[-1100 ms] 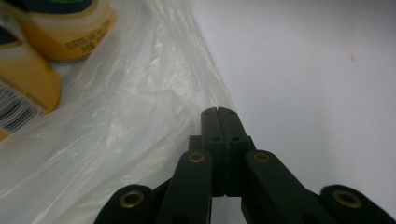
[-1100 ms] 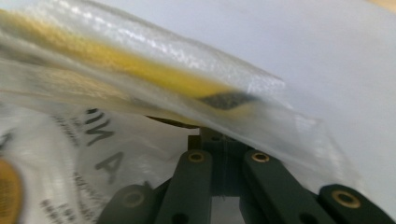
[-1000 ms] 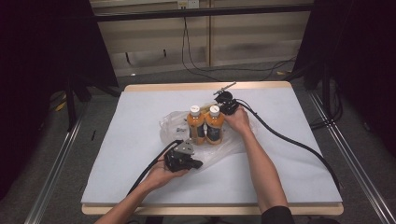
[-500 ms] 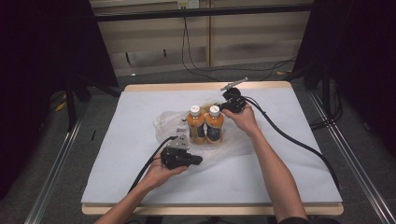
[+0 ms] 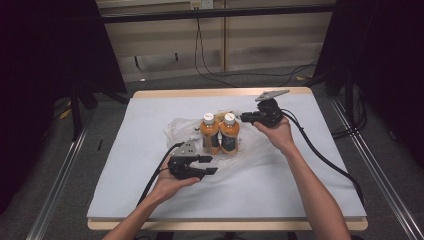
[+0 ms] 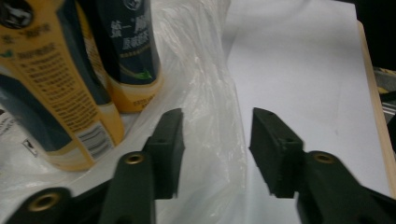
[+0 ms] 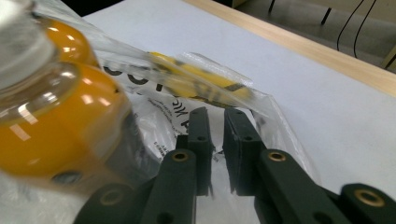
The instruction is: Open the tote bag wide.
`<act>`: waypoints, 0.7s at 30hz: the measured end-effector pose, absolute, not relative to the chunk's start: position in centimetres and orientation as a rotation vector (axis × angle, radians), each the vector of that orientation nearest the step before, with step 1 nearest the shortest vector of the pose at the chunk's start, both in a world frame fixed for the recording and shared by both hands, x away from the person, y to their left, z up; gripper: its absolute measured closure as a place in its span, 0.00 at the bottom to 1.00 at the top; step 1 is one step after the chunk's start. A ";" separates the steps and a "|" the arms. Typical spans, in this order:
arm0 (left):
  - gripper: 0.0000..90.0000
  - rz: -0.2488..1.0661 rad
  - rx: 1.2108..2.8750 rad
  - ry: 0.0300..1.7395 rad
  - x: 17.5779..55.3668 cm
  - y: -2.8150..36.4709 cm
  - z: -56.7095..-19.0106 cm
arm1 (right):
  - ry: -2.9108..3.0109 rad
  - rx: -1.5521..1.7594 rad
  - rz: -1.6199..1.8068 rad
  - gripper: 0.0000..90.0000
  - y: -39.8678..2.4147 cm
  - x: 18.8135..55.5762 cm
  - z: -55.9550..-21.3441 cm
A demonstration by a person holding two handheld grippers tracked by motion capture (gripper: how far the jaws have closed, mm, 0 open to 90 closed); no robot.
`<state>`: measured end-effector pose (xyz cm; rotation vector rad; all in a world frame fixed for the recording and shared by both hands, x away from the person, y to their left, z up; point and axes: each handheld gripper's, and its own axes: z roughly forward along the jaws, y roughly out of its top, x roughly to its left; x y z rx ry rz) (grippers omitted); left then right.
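Left gripper: nearest the table's front edge, left of centre, in the person's left hand; jaws have just been opening and stand spread apart, the plastic bag's loose film seen through the gap, pads pressing on nothing.
Plastic bag: clear, crumpled flat on the white sheet at the table's middle, under and around the bottles.
Bottles: two orange-filled, white-capped, dark-labelled, upright, touching side by side, mid-table on the bag.
Right gripper: farther back, just right of the bottles, in the right hand; jaws have just been opening, parted by a narrow slit, nothing pinched.
Yellow packet: inside the bag, beyond the right jaws, blurred.
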<state>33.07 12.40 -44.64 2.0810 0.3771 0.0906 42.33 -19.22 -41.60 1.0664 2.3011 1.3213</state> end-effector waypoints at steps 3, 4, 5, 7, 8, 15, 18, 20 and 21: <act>0.44 0.113 2.067 0.407 33.4 12.9 -44.2 | 2.259 1.043 1.351 0.69 -19.8 41.1 -41.2; 0.42 0.112 2.059 0.412 33.5 13.0 -44.2 | 2.242 1.049 1.360 0.65 -20.0 40.7 -41.0; 0.33 0.112 2.057 0.424 33.5 13.2 -44.1 | 2.232 1.028 1.363 0.55 -20.4 39.9 -40.8; 0.30 0.115 2.051 0.427 33.5 13.2 -44.1 | 2.229 1.030 1.368 0.53 -20.5 39.6 -40.7; 0.25 0.122 2.047 0.430 33.5 13.2 -44.0 | 2.236 1.026 1.369 0.51 -20.8 39.3 -40.6; 0.11 0.208 2.044 0.474 33.5 13.9 -43.4 | 2.220 1.039 1.364 0.24 -22.0 36.9 -40.5; 0.09 0.228 2.057 0.486 33.2 14.5 -43.4 | 2.198 1.034 1.341 0.15 -22.4 35.6 -40.4; 0.08 0.248 2.073 0.505 32.6 14.7 -43.2 | 2.192 1.032 1.362 0.13 -22.6 34.9 -40.3; 0.06 0.260 2.075 0.499 32.5 14.9 -43.1 | 2.188 1.028 1.361 0.12 -22.8 34.3 -40.1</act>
